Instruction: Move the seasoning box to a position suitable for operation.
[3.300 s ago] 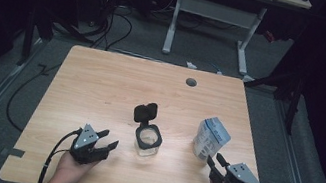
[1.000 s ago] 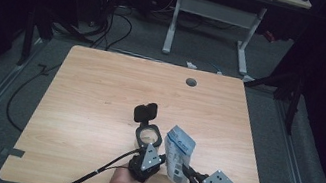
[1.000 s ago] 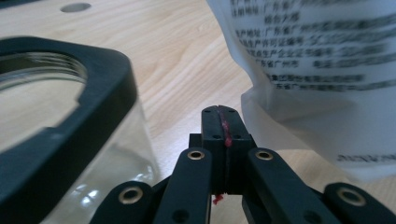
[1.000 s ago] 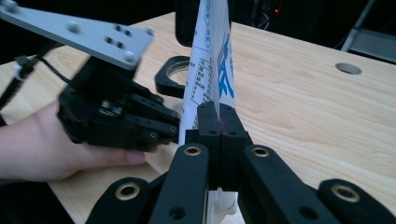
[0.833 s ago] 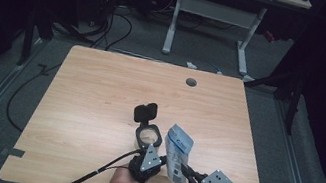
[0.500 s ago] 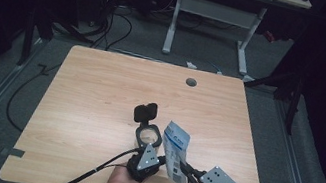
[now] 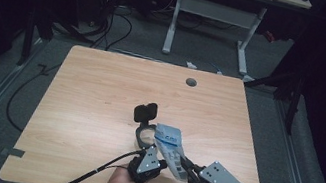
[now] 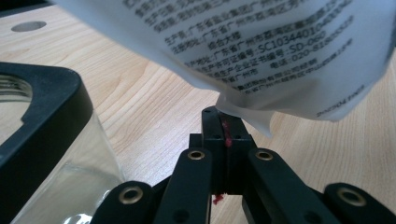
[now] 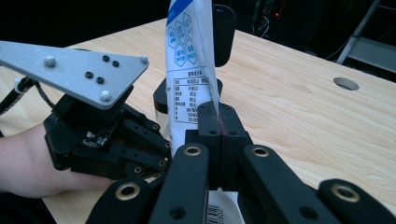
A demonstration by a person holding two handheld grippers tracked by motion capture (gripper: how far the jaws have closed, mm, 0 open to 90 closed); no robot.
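A white and blue pouch (image 7: 169, 144) hangs tilted above the table's front edge, its top leaning over a glass jar (image 7: 144, 136) whose black flip lid (image 7: 145, 112) stands open. My left gripper (image 7: 163, 162) is shut on a lower corner of the pouch (image 8: 280, 51), pinched between its pads (image 8: 225, 122). The jar (image 8: 42, 140) stands close at the left of the left gripper view. My right gripper (image 7: 184, 166) is shut on the pouch's edge (image 9: 194, 65). In the right gripper view, the left gripper's body and grey plate (image 9: 79, 67) sit just to the left.
The wooden table (image 7: 100, 90) has a round cable hole (image 7: 191, 82) near its far edge. The left gripper's black cable (image 7: 95, 176) trails off the front edge. Beyond the table stand a white desk frame (image 7: 210, 13) and floor cables.
Three seconds ago the grippers were far apart and the pouch stood upright at the right. Now both grip it beside the jar. Over the last second it tipped slightly toward the jar.
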